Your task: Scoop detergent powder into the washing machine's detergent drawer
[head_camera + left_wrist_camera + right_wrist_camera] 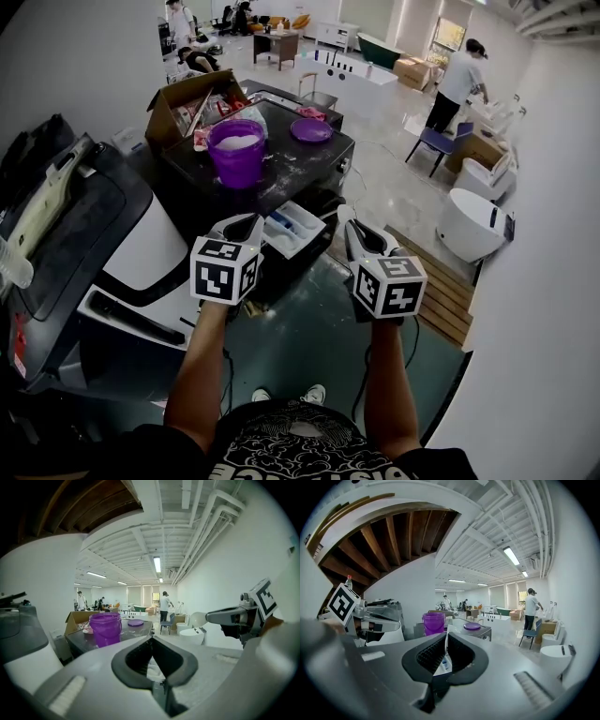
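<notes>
The detergent drawer [292, 228] sticks out of the washing machine [298, 167], its long axis toward the person. Behind it, a purple bucket [235, 152] stands on the machine's top surface. The left gripper [254, 222] and right gripper [346, 217] flank the drawer on outstretched forearms, jaws together and empty.

You get almost nothing to read here. Your shirt [302, 457] has pale lettering at the bottom edge of the head view, but it is cut off and no word comes clear. The left cube [225, 270] and right cube [389, 286] show only black-and-white square markers, no letters or numbers
</notes>
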`<state>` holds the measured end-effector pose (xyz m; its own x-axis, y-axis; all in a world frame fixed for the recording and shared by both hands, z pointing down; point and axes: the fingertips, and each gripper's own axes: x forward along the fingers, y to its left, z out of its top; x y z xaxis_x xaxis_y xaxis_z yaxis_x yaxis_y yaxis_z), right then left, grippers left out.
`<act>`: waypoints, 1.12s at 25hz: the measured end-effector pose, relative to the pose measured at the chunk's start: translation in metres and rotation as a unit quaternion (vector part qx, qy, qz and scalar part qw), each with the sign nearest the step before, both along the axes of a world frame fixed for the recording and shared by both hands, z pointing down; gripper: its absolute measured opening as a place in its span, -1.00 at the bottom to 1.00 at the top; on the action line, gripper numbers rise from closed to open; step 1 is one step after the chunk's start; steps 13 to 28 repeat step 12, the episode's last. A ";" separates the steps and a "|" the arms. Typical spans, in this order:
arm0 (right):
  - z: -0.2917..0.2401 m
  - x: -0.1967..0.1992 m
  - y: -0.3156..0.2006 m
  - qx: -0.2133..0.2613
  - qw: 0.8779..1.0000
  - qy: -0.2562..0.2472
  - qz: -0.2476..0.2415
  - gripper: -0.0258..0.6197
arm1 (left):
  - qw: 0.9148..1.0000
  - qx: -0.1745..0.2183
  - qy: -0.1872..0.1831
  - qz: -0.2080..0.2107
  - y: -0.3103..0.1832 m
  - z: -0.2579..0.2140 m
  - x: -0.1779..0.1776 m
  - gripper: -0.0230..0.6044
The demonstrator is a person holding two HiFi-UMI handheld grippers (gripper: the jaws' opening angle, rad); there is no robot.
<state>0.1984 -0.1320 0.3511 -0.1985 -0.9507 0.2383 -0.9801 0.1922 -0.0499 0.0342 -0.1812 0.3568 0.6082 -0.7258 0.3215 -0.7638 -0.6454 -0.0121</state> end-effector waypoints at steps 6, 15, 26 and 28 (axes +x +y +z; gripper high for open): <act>0.002 0.000 0.004 -0.001 1.000 -0.004 -0.002 -0.81 | 1.000 -0.001 -0.002 0.002 0.004 0.001 0.005 -0.92; 0.002 0.000 0.004 0.001 1.000 -0.004 -0.003 -0.81 | 1.000 -0.001 -0.003 0.002 0.005 0.003 0.006 -0.92; 0.002 0.000 0.004 0.001 1.000 -0.004 -0.003 -0.81 | 1.000 -0.001 -0.003 0.002 0.005 0.003 0.006 -0.92; 0.002 0.000 0.004 0.001 1.000 -0.004 -0.003 -0.81 | 1.000 -0.001 -0.003 0.002 0.005 0.003 0.006 -0.92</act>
